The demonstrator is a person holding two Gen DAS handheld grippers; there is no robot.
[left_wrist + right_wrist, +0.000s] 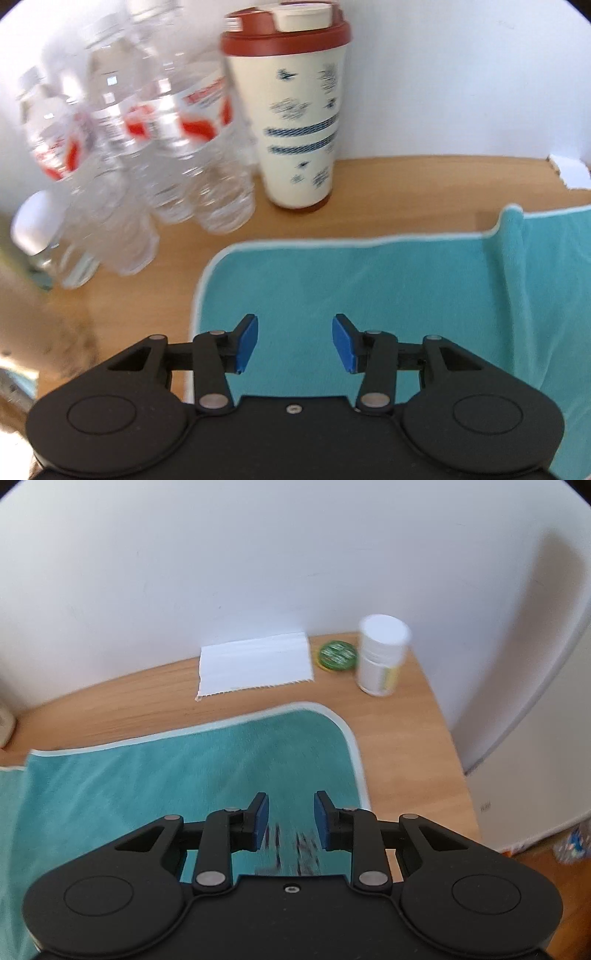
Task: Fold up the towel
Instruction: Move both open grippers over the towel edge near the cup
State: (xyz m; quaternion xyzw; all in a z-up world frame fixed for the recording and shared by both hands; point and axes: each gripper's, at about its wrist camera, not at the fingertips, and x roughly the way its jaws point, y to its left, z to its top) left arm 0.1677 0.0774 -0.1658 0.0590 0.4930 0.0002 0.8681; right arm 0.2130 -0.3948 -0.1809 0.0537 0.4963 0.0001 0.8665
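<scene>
Our left gripper (294, 341) hung with its jaws apart over the teal towel (369, 280). Ahead of it stood a cup (295, 122), with water bottles (147, 147) ahead-left on the table (406, 184).

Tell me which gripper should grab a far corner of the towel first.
Either, but slightly the right: the right gripper is open over the towel with its rounded far corner flat just ahead. The left gripper is open too, but bottles crowd its corner.

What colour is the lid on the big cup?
The lid is dark red with a cream cap on top, seen best in the left wrist view.
</scene>
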